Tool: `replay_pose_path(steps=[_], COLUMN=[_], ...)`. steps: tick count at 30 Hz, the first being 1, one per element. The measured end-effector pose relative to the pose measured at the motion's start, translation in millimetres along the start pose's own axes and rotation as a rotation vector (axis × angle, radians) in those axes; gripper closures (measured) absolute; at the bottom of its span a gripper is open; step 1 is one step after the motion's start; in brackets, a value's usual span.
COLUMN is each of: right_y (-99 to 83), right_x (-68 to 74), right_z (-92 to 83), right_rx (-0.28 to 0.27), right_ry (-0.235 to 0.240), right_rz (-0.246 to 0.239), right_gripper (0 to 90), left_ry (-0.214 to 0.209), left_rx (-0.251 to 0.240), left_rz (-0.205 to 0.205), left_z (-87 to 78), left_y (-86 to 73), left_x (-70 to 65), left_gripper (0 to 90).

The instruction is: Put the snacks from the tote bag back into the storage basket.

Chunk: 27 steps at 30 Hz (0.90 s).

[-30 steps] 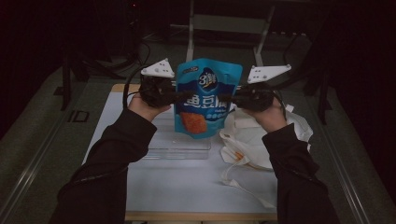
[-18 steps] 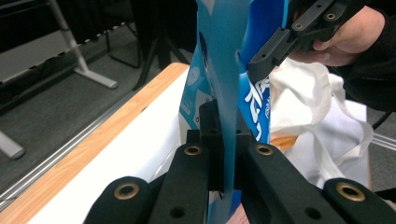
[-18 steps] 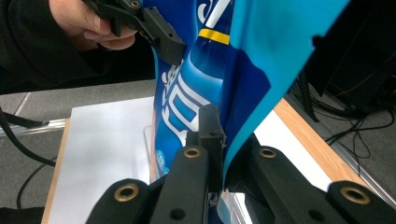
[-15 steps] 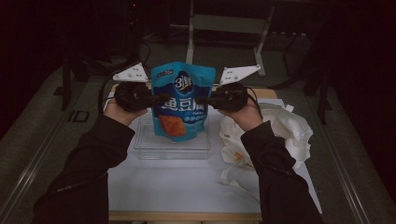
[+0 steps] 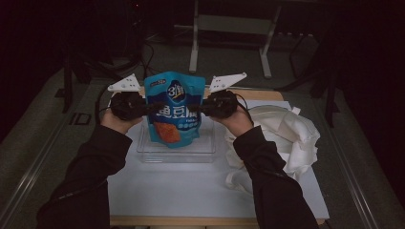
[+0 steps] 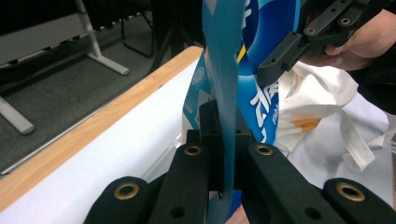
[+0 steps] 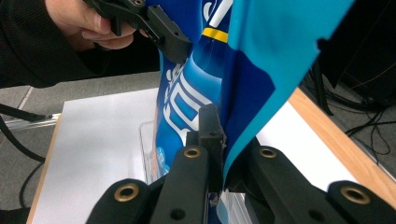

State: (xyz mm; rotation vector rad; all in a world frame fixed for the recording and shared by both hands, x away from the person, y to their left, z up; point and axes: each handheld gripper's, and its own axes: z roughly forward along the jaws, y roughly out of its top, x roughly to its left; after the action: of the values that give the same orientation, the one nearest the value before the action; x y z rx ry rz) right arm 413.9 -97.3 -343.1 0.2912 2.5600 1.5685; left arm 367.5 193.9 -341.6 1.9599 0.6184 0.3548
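Note:
A blue snack bag [image 5: 174, 109] with white lettering and an orange patch hangs upright between both grippers, its bottom just over a clear plastic container [image 5: 205, 153]. My left gripper [image 5: 152, 109] is shut on the bag's left edge and my right gripper [image 5: 197, 109] on its right edge. In the left gripper view, the left gripper [image 6: 223, 135] pinches the thin blue edge of the bag [image 6: 224, 70], with the right gripper [image 6: 280, 51] farther off. In the right gripper view, the right gripper [image 7: 218, 135] clamps the bag's [image 7: 261, 56] edge; the left gripper [image 7: 163, 32] holds the far side.
A crumpled white cloth bag [image 5: 286, 138] lies on the white table top [image 5: 191, 186] to the right of the container. The table's wooden far edge [image 5: 258, 94] runs behind the bag. A metal stand [image 5: 229, 28] and cables are on the dark floor beyond.
Both hands have carried the bag to the left and a little down, from beside the cloth bag to over the clear container. Both grips stayed shut.

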Motion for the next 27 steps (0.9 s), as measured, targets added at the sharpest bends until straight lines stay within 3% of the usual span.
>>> replay_pose_path(steps=[23,27], right_y=[-43.5,-49.6], right_x=[8.5,10.8], right_z=[17.1,20.6], right_rx=[0.027,0.034], right_ry=[0.029,0.023], right_rz=[0.052,0.055], right_gripper=[88.7,88.6], left_ry=[-0.077,-0.072], left_rx=[0.009,0.01], left_rz=[-0.054,-0.05], left_z=[18.6,20.7], left_y=[-43.5,-49.8], left_x=[2.0,0.7], left_gripper=[89.9,89.8])
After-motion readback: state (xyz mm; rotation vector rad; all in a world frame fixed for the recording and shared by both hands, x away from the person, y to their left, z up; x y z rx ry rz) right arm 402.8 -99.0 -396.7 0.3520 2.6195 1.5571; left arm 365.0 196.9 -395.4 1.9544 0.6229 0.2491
